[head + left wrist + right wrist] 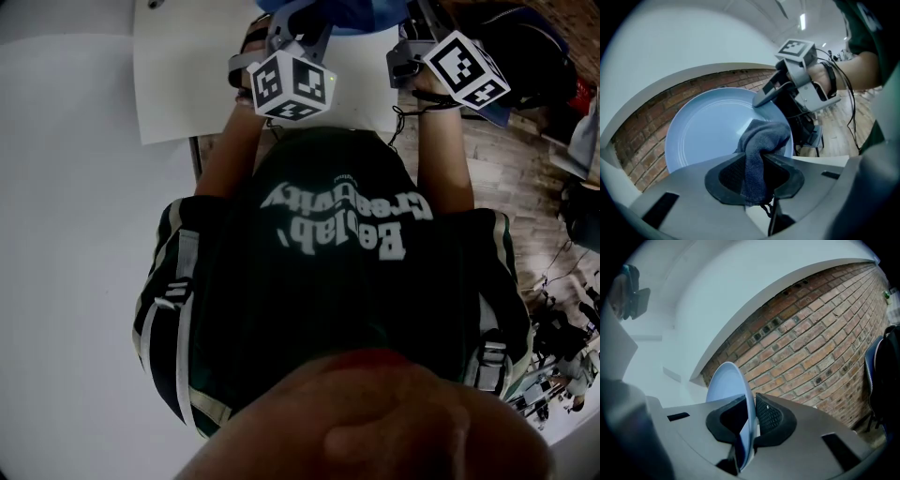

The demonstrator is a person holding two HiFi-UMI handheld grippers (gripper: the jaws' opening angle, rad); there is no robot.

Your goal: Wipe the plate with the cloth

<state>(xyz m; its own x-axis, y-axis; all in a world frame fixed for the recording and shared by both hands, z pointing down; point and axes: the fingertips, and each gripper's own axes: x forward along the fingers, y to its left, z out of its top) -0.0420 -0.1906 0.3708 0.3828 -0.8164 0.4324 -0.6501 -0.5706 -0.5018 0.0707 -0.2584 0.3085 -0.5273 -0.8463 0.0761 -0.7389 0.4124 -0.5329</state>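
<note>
A person holds a gripper in each hand. The right gripper (749, 422) has its jaws narrowly clamped on the rim of a round pale blue plate (727, 385), held on edge in the air before a red brick wall (811, 348). The left gripper (757, 164) pinches a bunched dark blue-grey cloth (765, 136), which juts straight ahead at the plate's broad face near the gripped side; contact cannot be confirmed. Only the left gripper view shows that whole face. The right gripper view sees the plate edge-on. In the head view a dark shirt (347, 281) hides both plate and cloth.
</note>
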